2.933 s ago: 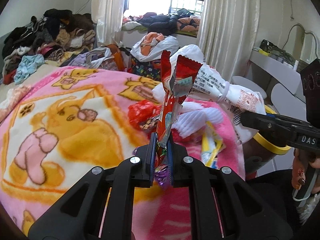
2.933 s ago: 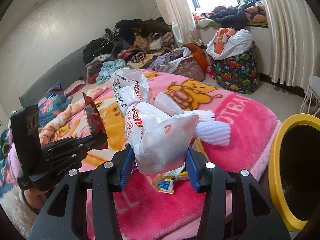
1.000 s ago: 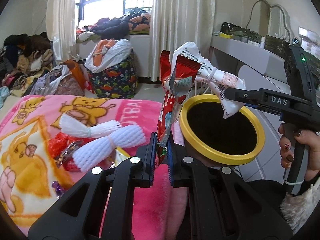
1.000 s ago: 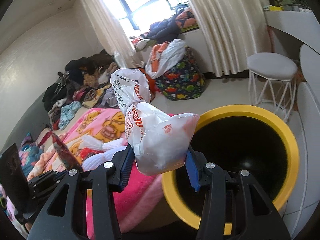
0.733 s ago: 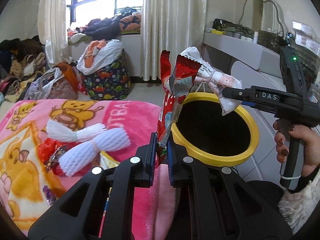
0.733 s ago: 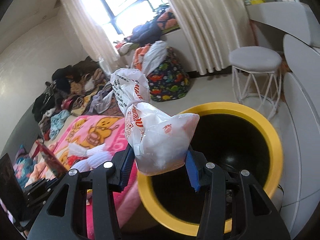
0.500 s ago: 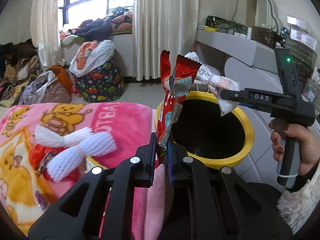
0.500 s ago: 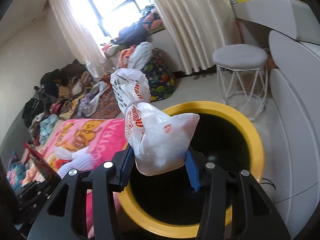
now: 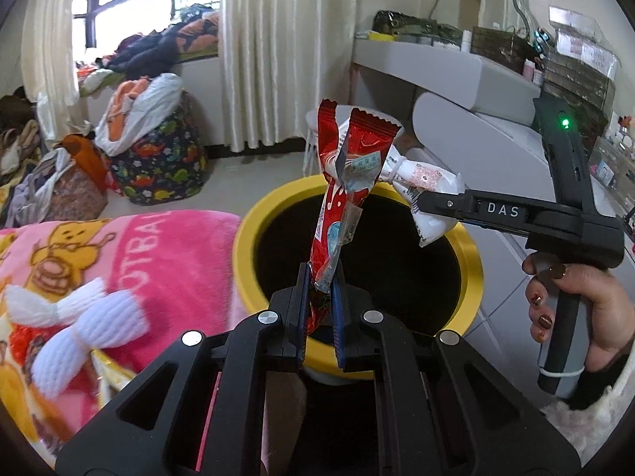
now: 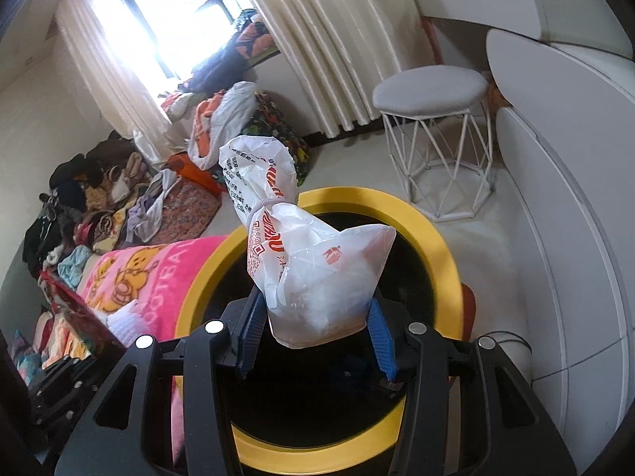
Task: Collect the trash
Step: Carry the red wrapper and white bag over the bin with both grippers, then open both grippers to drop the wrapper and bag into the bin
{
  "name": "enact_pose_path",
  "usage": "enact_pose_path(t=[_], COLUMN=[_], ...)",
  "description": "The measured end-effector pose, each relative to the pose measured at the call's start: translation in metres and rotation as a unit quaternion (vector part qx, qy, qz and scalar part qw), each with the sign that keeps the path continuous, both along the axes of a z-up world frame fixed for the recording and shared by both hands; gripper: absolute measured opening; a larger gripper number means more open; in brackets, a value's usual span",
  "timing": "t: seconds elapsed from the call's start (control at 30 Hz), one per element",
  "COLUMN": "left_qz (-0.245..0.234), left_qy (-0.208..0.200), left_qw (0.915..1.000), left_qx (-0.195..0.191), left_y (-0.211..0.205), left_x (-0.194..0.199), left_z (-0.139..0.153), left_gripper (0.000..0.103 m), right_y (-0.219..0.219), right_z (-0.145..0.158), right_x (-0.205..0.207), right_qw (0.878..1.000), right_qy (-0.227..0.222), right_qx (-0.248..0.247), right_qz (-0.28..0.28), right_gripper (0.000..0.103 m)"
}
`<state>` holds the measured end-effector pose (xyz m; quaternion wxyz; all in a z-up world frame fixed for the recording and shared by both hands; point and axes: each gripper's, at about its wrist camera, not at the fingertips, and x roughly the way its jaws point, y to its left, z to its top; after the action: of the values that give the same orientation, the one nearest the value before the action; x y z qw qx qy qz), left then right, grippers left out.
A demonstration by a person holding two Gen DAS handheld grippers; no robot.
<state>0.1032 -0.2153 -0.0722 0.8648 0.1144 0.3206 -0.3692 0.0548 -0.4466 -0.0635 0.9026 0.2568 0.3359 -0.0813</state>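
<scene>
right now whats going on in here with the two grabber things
A person is clearing trash off the pink blanket into the yellow-rimmed bin. The left gripper pinches a red snack wrapper and the right gripper clamps a tied white plastic bag. Both are held over the bin's mouth, not yet dropped. White foam netting lies on the blanket.
</scene>
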Motion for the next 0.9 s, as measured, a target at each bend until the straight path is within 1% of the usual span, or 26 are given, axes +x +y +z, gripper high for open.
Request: enact_pose_path(t=[0.1, 0.23, 0.37, 0.47, 0.5, 0.57, 0.6, 0.63, 0.7, 0.77, 0.83, 0.9], left_qz=[-0.005, 0.003, 0.016, 0.024, 0.027, 0.034, 0.037, 0.041, 0.050, 0.055, 0.061, 0.063], left_qy=[0.016, 0.040, 0.060, 0.063, 0.069, 0.075, 0.075, 0.074, 0.075, 0.078, 0.072, 0.067], left_qw=[0.9999, 0.9991, 0.9980, 0.9975, 0.9970, 0.9963, 0.9963, 0.9962, 0.9958, 0.9955, 0.9955, 0.9954], left_qx=[0.005, 0.011, 0.013, 0.023, 0.024, 0.023, 0.022, 0.020, 0.013, -0.001, -0.010, -0.024], left_y=[-0.013, -0.025, -0.029, -0.032, -0.031, -0.029, -0.028, -0.026, -0.021, -0.016, -0.012, -0.008], left_x=[0.008, 0.023, 0.038, 0.046, 0.049, 0.051, 0.052, 0.051, 0.051, 0.049, 0.046, 0.044], left_z=[-0.010, -0.025, -0.034, -0.039, -0.041, -0.043, -0.042, -0.042, -0.041, -0.039, -0.034, -0.028], left_gripper=[0.006, 0.006, 0.006, 0.007, 0.007, 0.015, 0.024, 0.037, 0.053, 0.063, 0.082, 0.087], right_y=[-0.006, -0.008, -0.009, -0.010, -0.010, -0.010, -0.010, -0.010, -0.012, -0.012, -0.012, -0.011], right_z=[-0.006, -0.008, -0.007, -0.007, -0.006, -0.006, -0.006, -0.006, -0.006, -0.005, -0.004, -0.001], right_x=[-0.001, -0.002, -0.002, -0.002, -0.001, -0.001, -0.001, -0.001, -0.001, -0.001, -0.002, -0.002], right_qw=[1.000, 1.000, 1.000, 1.000, 1.000, 1.000, 1.000, 1.000, 1.000, 0.999, 0.999, 0.999], right_qy=[0.011, 0.020, 0.024, 0.025, 0.025, 0.024, 0.025, 0.025, 0.024, 0.022, 0.019, 0.016], right_qx=[0.002, 0.002, -0.002, -0.002, -0.002, -0.002, -0.002, -0.003, -0.003, -0.005, -0.008, -0.011], right_qz=[-0.006, -0.008, -0.008, -0.011, -0.011, -0.012, -0.013, -0.015, -0.018, -0.022, -0.027, -0.028], right_gripper=[0.045, 0.046, 0.047, 0.048, 0.048, 0.053, 0.058, 0.061, 0.063, 0.067, 0.070, 0.072])
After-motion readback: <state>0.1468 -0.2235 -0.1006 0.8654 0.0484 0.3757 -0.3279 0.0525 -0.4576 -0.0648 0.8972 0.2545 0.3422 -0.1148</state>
